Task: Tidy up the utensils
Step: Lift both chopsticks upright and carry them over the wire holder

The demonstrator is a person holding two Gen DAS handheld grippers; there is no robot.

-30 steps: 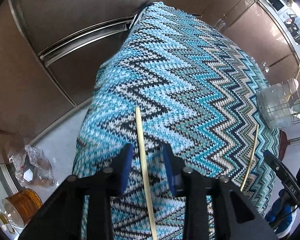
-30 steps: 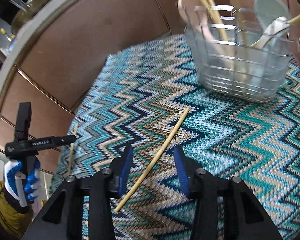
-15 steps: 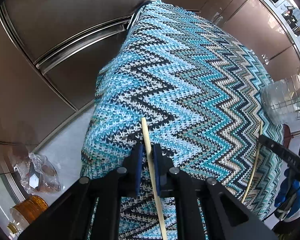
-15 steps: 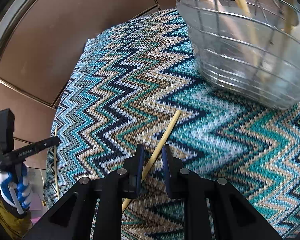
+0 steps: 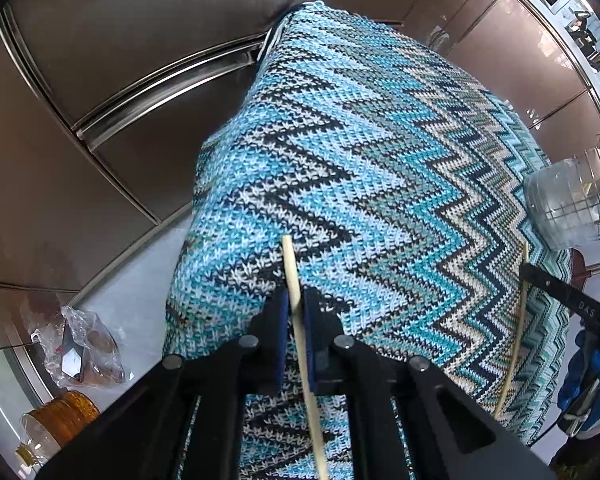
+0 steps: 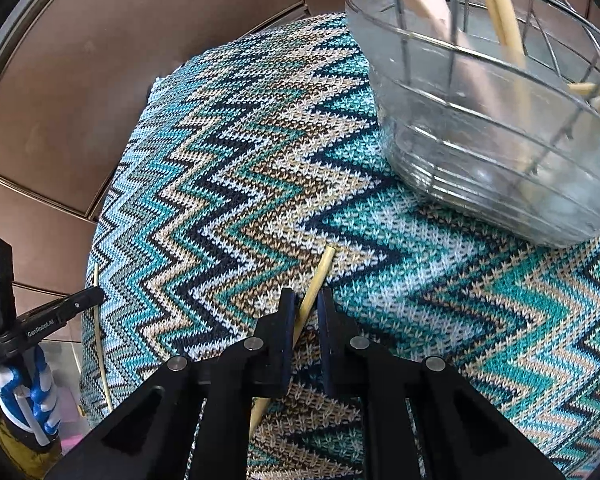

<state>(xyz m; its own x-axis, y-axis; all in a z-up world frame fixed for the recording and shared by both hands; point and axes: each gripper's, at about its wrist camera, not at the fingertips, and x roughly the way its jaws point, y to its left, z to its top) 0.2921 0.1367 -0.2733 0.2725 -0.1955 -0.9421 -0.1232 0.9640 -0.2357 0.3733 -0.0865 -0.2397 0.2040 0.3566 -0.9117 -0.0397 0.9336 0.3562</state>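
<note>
My left gripper (image 5: 295, 304) is shut on a pale wooden chopstick (image 5: 290, 264) that lies on the blue zigzag knitted cloth (image 5: 360, 160). My right gripper (image 6: 303, 304) is shut on a second wooden chopstick (image 6: 322, 270) on the same cloth (image 6: 228, 184). The wire utensil basket with a clear liner (image 6: 496, 132) stands just beyond the right gripper and holds several wooden utensils. In the left wrist view the basket (image 5: 568, 208) is at the far right, with the second chopstick (image 5: 518, 320) and the other gripper's handle (image 5: 568, 304) beside it.
Brown cabinet fronts with metal trim (image 5: 120, 92) surround the cloth-covered table. A plastic bag (image 5: 80, 352) and an amber jar (image 5: 60, 420) lie on the floor at the left. The left gripper's handle in a blue-gloved hand (image 6: 24, 360) shows in the right wrist view.
Both grippers have closed from open onto their chopsticks. The right gripper has moved closer to the basket.
</note>
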